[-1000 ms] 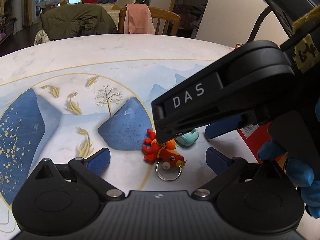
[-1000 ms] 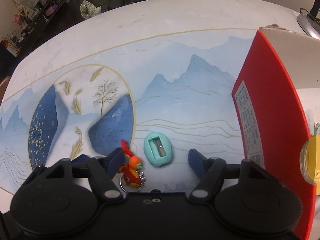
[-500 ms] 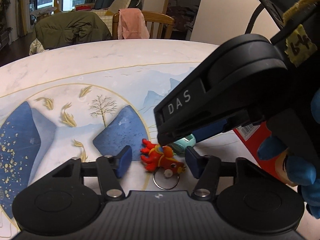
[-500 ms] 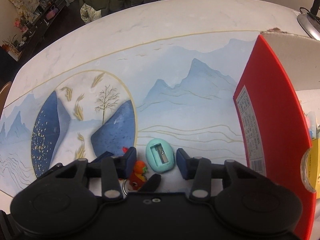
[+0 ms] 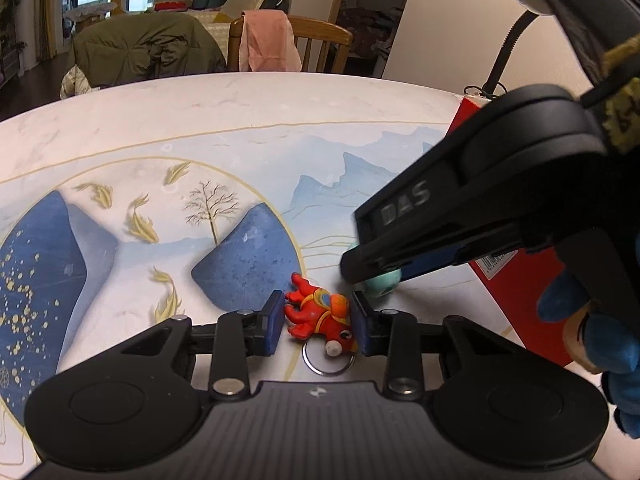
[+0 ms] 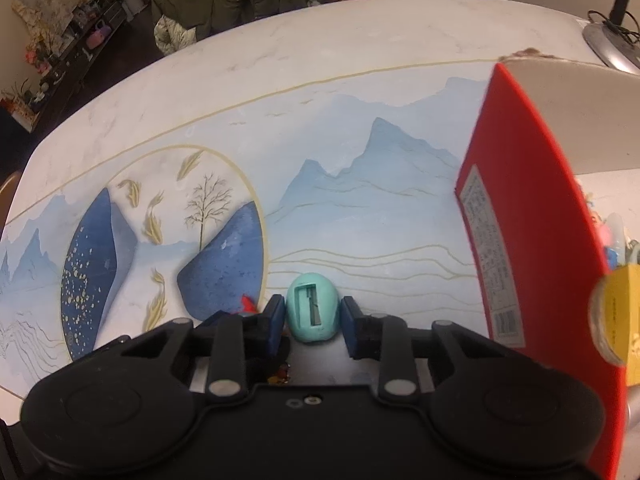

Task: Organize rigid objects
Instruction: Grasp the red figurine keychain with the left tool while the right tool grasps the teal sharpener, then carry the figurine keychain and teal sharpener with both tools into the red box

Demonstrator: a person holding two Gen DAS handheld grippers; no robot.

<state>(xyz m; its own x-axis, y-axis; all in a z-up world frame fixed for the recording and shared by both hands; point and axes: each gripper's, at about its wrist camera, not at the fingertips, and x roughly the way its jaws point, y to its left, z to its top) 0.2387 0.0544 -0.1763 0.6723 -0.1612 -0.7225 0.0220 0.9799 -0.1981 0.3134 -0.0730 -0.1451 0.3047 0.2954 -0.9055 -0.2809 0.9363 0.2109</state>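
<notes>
Lying between the blue pads of the left gripper (image 5: 318,322), the red fish keychain (image 5: 318,316) rests on the painted surface (image 5: 280,128), its long axis running across the gap from pad to pad and its metal ring (image 5: 328,362) trailing back toward the gripper body. Those pads are drawn in narrow, touching or nearly touching it. Just to its right, the right gripper (image 6: 313,320) closes narrowly around the teal egg-shaped pencil sharpener (image 6: 313,312), blade slot up. The red box (image 6: 532,260) stands further right, nearer that hand.
</notes>
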